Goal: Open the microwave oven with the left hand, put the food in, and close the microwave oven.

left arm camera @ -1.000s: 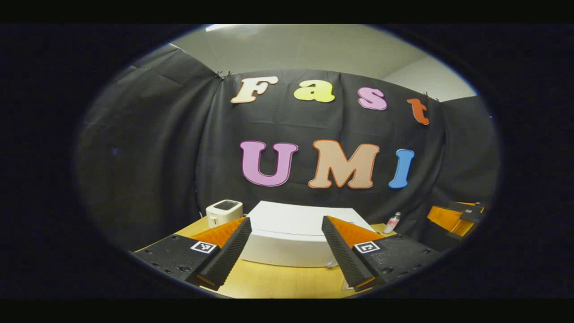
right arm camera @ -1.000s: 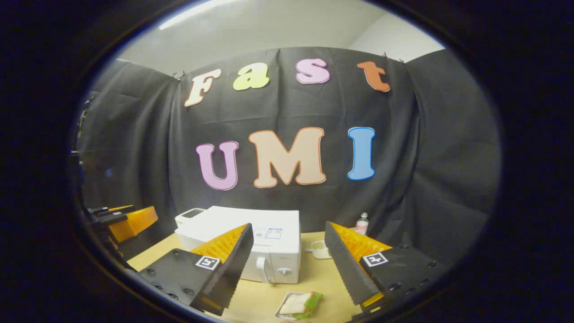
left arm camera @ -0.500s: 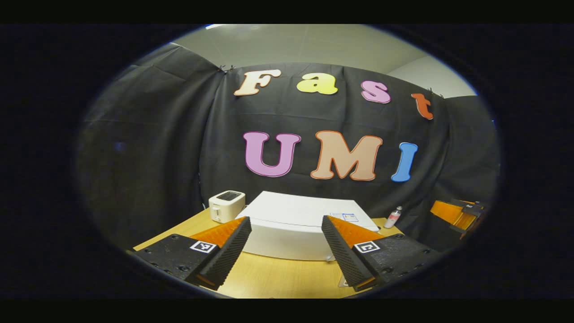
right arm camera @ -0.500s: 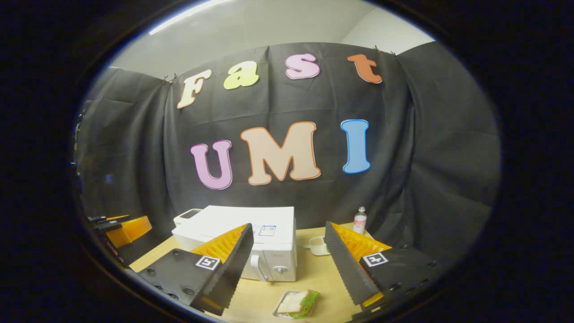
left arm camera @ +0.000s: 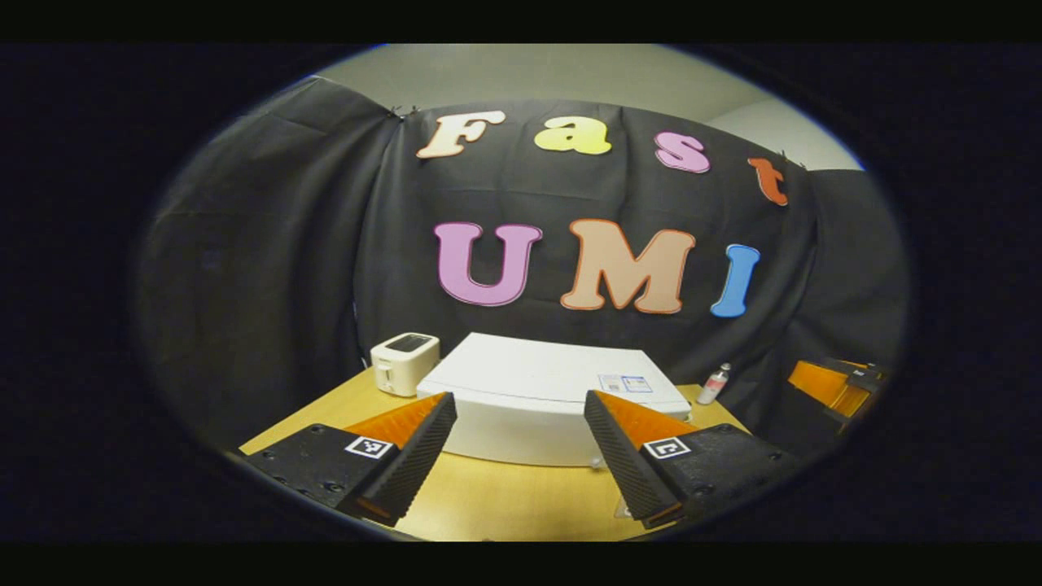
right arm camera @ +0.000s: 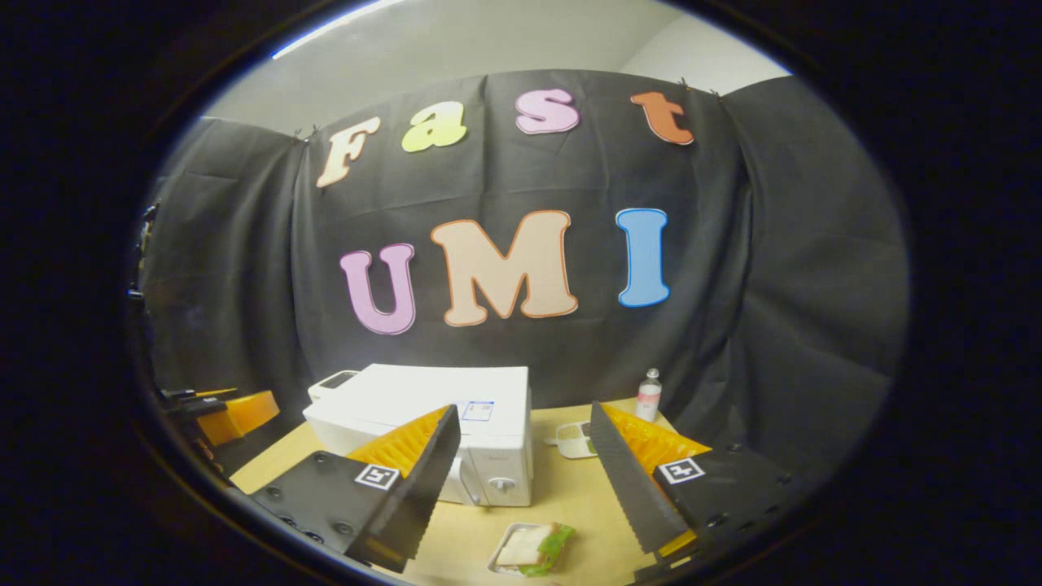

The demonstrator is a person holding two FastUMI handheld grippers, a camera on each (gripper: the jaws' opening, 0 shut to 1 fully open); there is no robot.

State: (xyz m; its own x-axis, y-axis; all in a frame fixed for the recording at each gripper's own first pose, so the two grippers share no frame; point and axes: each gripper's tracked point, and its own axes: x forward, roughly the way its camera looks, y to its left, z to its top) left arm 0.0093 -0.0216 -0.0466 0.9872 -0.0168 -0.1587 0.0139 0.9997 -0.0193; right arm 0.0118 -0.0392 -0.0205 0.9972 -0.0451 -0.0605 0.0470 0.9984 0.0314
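A: Where is the microwave oven (right arm camera: pixel 440 407) seen?
B: At mid-tabletop (right arm camera: pixel 562 496), long axis left-right, door and dial faced near; door is shut.
A: Food?
B: A sandwich tray (right arm camera: pixel 525 549) is seen just near of it.
A: Claws?
B: Left claw (left arm camera: pixel 519 456) and right claw (right arm camera: pixel 525 480) are both spread, nothing held.
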